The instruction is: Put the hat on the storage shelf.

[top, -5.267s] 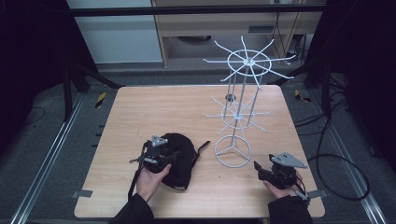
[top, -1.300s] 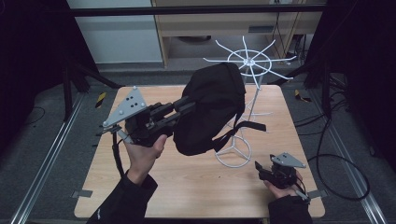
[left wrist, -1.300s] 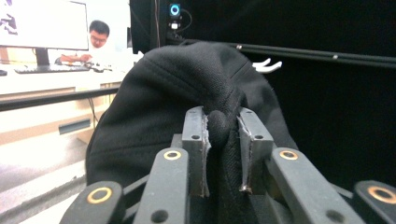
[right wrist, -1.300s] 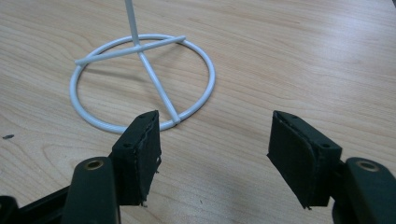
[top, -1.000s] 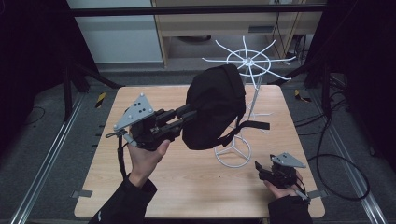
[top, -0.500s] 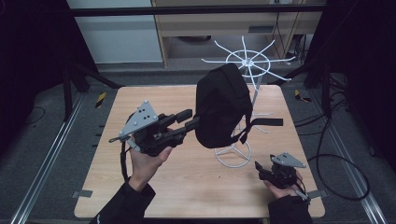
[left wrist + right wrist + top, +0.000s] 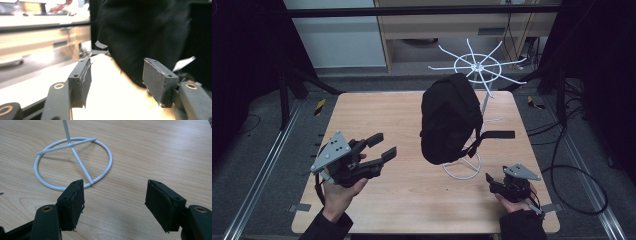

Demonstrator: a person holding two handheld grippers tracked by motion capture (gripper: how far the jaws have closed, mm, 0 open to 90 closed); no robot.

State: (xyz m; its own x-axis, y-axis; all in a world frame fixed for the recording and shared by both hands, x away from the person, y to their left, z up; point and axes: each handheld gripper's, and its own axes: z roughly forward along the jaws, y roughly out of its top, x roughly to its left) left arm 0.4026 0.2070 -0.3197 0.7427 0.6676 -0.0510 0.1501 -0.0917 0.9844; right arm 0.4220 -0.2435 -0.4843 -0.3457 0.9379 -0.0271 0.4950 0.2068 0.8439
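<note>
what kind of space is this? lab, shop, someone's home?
Probably a lab or recording setup, not a home: a bare wooden table on grey carpet, metal floor rails beside it, cables trailing over the floor, and a dark frame bar overhead.

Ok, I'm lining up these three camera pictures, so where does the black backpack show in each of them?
High view: the black backpack hangs at centre on the white wire stand, above the table.
Left gripper view: it takes up the upper right, beyond the open jaws, blurred.
Right gripper view: not in the picture.
Shared landmark: the stand's ring base, on the table below the backpack in the high view and at upper left in the right gripper view.
</note>
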